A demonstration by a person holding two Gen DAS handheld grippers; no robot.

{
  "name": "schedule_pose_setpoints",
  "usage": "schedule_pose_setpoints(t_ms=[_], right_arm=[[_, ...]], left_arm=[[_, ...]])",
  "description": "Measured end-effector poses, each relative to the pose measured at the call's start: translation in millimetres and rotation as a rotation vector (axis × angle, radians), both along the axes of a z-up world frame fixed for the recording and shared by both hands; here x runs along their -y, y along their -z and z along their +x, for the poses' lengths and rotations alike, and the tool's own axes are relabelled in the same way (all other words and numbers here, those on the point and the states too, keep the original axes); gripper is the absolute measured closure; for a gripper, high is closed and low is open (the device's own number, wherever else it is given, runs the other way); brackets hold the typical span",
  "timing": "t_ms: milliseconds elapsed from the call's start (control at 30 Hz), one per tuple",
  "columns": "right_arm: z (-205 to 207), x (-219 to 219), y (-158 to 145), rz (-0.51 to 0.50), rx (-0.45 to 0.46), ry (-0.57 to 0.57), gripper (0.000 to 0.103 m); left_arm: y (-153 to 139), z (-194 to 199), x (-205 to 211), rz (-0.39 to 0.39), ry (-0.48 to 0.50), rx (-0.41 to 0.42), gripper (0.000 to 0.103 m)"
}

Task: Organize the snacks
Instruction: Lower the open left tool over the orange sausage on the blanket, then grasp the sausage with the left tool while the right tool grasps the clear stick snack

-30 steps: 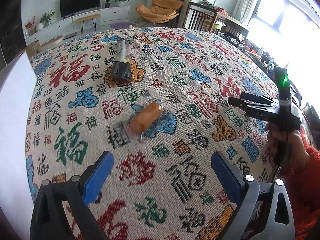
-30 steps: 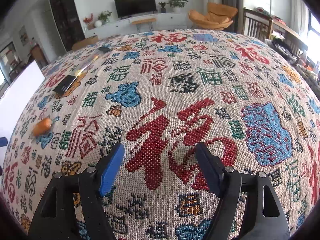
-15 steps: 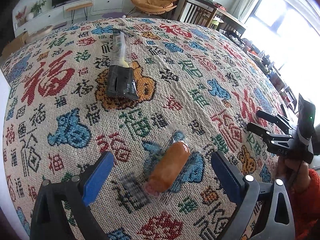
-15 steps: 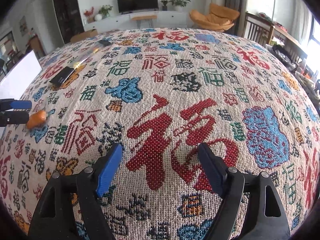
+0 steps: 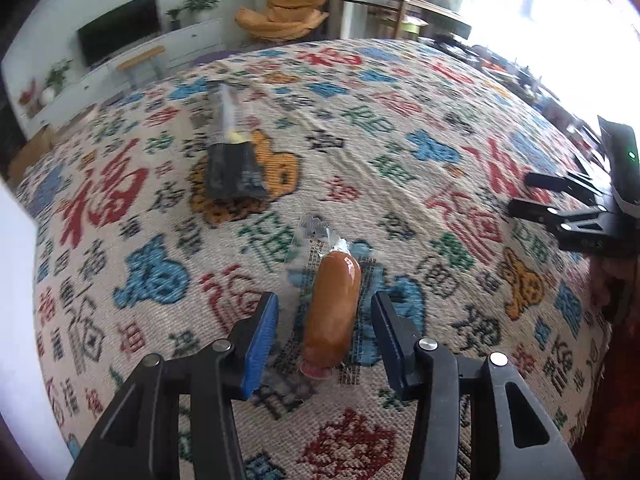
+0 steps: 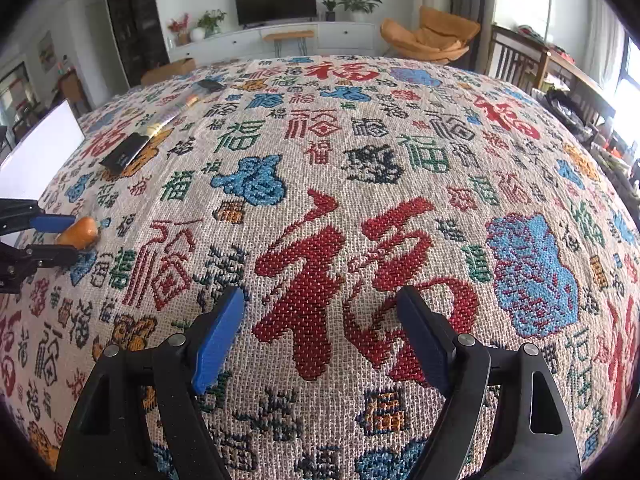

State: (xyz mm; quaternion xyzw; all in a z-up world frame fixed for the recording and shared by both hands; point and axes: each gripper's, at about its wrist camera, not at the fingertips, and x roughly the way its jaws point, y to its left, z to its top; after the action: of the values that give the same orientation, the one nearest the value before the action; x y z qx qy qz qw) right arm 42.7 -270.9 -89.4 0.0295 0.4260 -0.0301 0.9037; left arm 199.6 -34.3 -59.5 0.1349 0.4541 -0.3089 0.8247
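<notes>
My left tool straddles the wrapped sausage lying on the patterned worktop, its jaws closing with gaps still either side. My right tool hovers wide open over bare cloth, holding nothing. A dark snack packet lies farther off; open cloth surrounds both.

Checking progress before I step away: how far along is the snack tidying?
Nothing looks put away yet. The left gripper is closing around the wrapped sausage, which lies on the tablecloth. The right gripper is open and empty. The black snack packet is untouched.
</notes>
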Motion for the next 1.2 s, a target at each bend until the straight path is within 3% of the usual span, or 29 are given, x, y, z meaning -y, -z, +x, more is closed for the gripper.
schedule_pose_setpoints(t_ms=[133,233,333,467,533,600,1200], right_arm=[[0,0,0,0.0,0.0,0.0,0.021],[0,0,0,-0.003,-0.001,0.0,0.021],[0,0,0,-0.002,0.0,0.0,0.021],[0,0,0,-0.005,-0.001,0.0,0.021],[0,0,0,-0.005,-0.001,0.0,0.021],[0,0,0,-0.005,0.0,0.0,0.021],[0,-1,0,-0.018,-0.006,-0.001,0.02]], left_arm=[[2,-3,-52,-0.062,-0.331,0.018,0.055],[7,0,-85,-0.123,-0.458,0.013,0.052],[9,1,-92,-0.159,-0.45,0.008,0.047],[18,2,-66,0.026,-0.395,0.079,0.017],[18,0,-66,0.055,-0.412,0.108,0.009],[21,6,-76,0.032,-0.448,0.066,0.0],[20,4,-74,0.025,-0.459,0.059,0.0]])
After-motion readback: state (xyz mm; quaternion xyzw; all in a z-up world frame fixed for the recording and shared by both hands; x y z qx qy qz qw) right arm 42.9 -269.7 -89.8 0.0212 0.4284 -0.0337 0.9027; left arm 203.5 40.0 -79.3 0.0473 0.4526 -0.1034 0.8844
